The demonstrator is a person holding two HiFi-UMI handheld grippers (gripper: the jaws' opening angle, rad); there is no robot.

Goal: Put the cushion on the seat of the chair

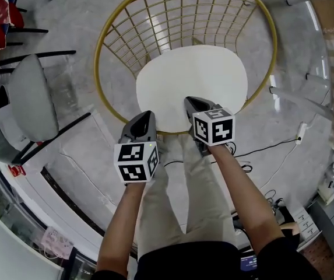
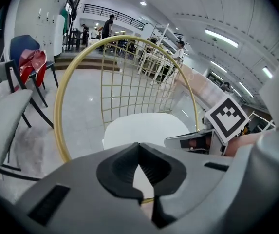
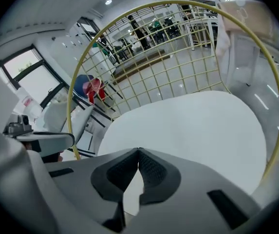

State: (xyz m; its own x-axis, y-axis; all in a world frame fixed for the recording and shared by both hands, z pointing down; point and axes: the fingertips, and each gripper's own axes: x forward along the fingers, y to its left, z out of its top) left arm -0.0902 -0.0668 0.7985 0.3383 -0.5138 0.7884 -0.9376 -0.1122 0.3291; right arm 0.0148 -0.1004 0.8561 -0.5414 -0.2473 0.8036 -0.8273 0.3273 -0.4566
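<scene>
**Cushion down on the seat, both tools pressed shut at its near edge**

Head view: the white cushion [image 1: 193, 83] lies flat on the seat of the chair [image 1: 181, 16], inside its gold hoop [image 1: 96, 54]. The left tool [image 1: 146, 115] and right tool [image 1: 190, 102] sit side by side at the cushion's near border. Whether either tip touches the fabric cannot be told from here. The placing looks essentially done, and at most a small straightening and a pull-away seem left. The hoop rises ahead of the tools and curves round both their outer sides, so the free way out is up and back toward the person's legs [image 1: 184, 185]. A grey chair [image 1: 30, 98] stands well apart on the left tool's outer side. A floor cable [image 1: 271, 147] runs low on the right tool's outer side.

Left tool view: the left tool's [image 2: 139, 145] jaws meet at the tips with nothing between them. Through the slot below the tips, the cushion's edge and the hoop show beyond. The cushion [image 2: 144, 128] lies just ahead. The hoop arcs up on the outer side and overhead, and the right tool is close on the inner side.

Right tool view: the right tool's [image 3: 138, 151] jaws are likewise closed and empty. The cushion [image 3: 193, 130] fills the space ahead, the hoop [image 3: 270, 82] is near on the outer side, and the left tool is on the inner side.
</scene>
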